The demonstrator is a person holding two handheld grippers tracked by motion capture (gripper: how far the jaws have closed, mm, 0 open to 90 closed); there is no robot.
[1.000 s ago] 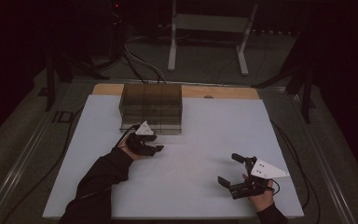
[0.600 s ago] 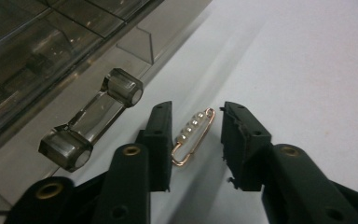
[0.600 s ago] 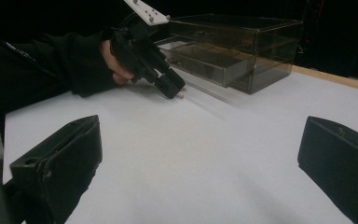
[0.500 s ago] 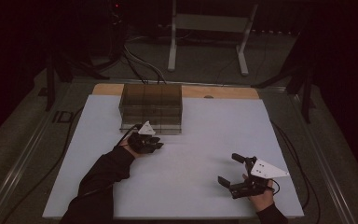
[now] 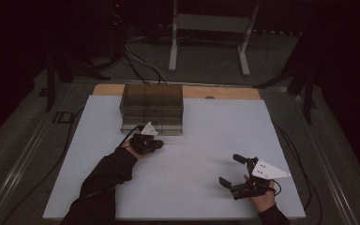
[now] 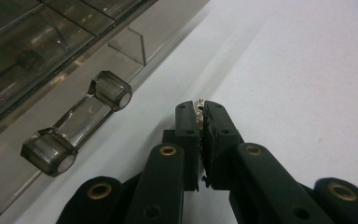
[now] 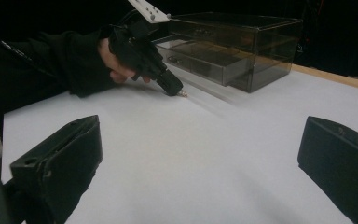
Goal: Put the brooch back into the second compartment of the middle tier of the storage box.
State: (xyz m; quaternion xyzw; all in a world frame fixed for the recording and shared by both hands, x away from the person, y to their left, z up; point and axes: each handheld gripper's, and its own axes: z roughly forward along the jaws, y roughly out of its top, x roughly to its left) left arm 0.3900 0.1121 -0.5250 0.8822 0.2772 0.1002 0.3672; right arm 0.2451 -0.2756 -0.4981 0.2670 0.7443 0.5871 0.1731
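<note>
I'm pinching a tiny, shiny metal piece (image 6: 199,105) between my left gripper's (image 6: 199,108) just-closed jaws, on the white tabletop (image 5: 192,154) beside the smoky acrylic drawer box (image 5: 152,108). It's probably light, hard and slippery, so I'm gripping its middle. My right gripper (image 5: 228,169) is waiting, spread.

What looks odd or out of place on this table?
Little stands out. The left tongs have just closed on a tiny shiny thing, too small to identify, beside the smoky plastic drawer box. The white table shows no spill.

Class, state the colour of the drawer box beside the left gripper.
The drawer box is smoky, see-through grey-brown; the right gripper view shows it best.
</note>
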